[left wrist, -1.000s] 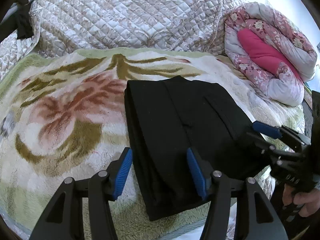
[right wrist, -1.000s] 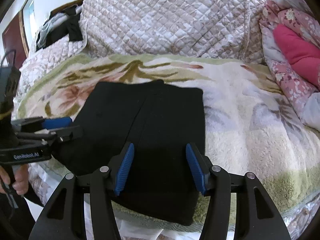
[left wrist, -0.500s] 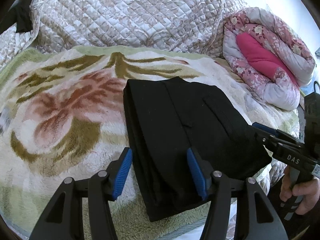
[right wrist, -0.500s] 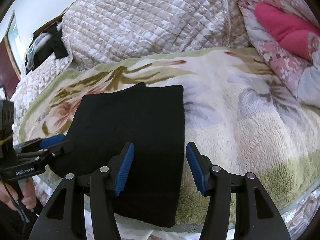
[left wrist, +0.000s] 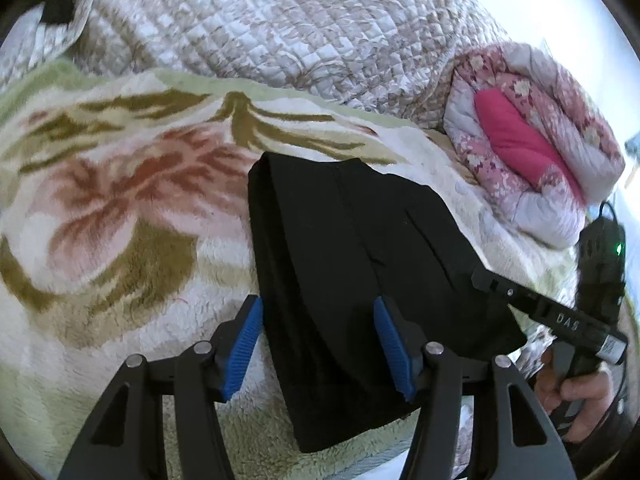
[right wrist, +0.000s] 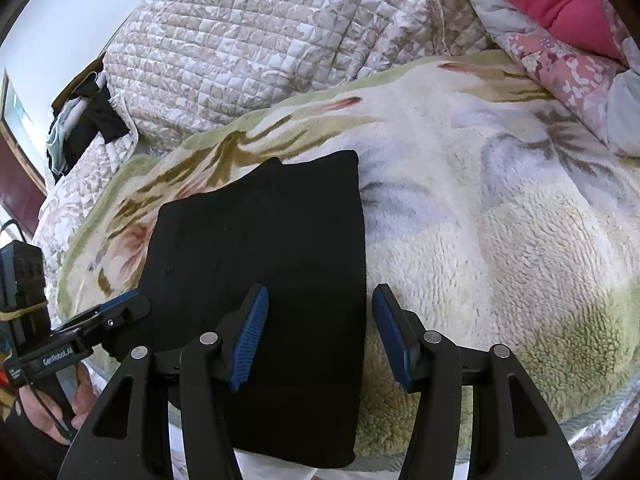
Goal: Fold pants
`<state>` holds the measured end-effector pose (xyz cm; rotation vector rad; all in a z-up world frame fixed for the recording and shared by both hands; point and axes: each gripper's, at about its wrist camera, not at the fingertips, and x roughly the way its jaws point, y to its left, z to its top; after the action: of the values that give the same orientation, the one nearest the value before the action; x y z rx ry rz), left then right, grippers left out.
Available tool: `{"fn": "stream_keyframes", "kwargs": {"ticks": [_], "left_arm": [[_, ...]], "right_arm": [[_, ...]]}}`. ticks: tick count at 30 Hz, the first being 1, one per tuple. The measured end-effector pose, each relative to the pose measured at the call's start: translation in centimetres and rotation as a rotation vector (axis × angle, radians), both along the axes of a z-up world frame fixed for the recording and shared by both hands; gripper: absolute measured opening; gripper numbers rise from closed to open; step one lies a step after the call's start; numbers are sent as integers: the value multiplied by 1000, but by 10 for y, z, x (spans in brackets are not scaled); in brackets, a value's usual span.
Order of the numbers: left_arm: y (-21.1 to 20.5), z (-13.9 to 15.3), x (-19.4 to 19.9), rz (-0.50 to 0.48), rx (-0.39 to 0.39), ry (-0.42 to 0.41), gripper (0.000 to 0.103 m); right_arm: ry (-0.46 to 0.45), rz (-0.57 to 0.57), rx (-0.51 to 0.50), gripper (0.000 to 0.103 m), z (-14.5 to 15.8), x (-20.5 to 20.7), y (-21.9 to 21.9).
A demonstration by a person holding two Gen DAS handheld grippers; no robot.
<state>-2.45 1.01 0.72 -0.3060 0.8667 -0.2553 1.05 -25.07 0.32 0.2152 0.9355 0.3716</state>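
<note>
the left tongs stand wide apart and hold nothing; the near left edge of the pants lies in the gap between the two blue pads, with no sign that they are pinching it. the right tongs are spread wide too and grip nothing, straddling the right edge of the pants, so that one pad is over black cloth and the other over the fleece blanket.

the pants lie just ahead of and under both tongs, on the blanket at the near edge of the bed. they are already a compact black rectangle of several layers, with stacked edges showing along the side by the left tongs. the corners look fairly square and no leg trails loose. judged from this, the folding looks nearly or fully done; what may be left is at most one more fold or a little squaring of the edges, and then drawing the tongs away. whether another fold is meant cannot be told.

each pair of tongs shows at the edge of the other's view, beside the bundle, and there a hand holds the grip.

no box, basket or drawer is in view, so nothing sits in any container. beyond the tongs lie a quilted cover and, off to the right, a rolled pink floral quilt.
</note>
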Motion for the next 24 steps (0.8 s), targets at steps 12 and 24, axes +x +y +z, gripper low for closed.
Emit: {"fn": "stream_keyframes", "kwargs": {"ticks": [12,24], "left_arm": [[9,-12,15,22,-122,14,65],[-3,-6,-1,2,-95,13,63]], "right_arm": [[54,15,96,55,-10,23,1],[93,33,187,45,-11,3,-4]]}}
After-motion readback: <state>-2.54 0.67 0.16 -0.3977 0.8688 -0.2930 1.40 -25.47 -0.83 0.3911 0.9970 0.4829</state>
